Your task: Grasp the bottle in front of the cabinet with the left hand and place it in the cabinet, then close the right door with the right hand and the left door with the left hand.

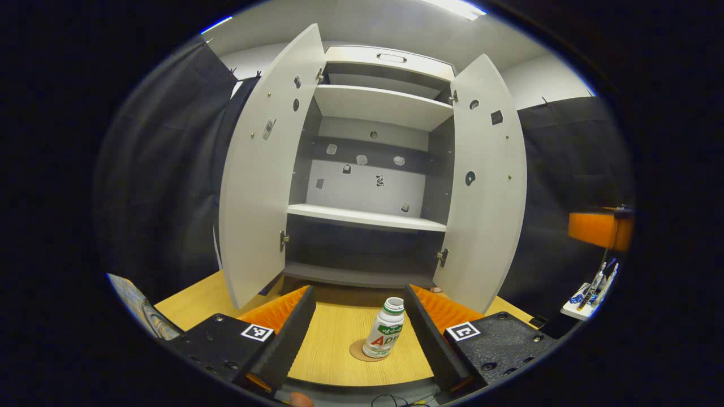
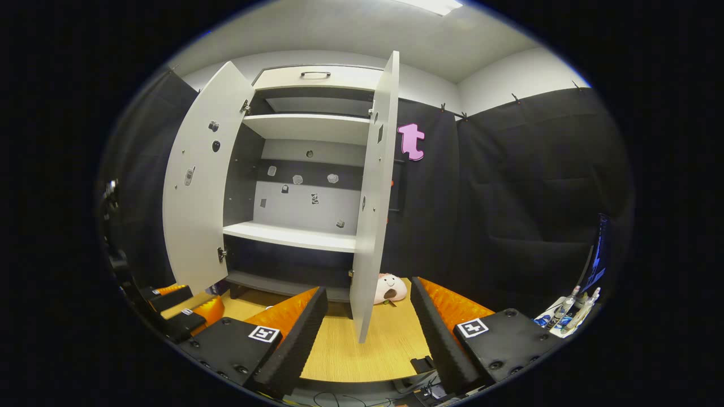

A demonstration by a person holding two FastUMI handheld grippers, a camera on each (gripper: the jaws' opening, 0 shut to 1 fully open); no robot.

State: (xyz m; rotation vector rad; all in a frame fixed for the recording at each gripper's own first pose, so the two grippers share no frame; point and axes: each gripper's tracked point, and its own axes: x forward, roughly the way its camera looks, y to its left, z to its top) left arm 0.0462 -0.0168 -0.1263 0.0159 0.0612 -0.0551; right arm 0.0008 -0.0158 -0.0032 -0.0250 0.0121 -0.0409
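Spread wide, the left gripper (image 1: 359, 316) is seen with the bottle (image 1: 384, 329) standing upright between its fingers, nearer the right one, untouched, on a round coaster (image 1: 357, 351) on the wooden table (image 1: 334, 339) in front of the cabinet (image 1: 367, 217). The grasp is judged not yet made: a forward advance and a squeeze are called for. Both doors, left door (image 1: 254, 169) and right door (image 1: 486, 186), are open. The right gripper (image 2: 367, 322) is held spread too, near the right door's edge.
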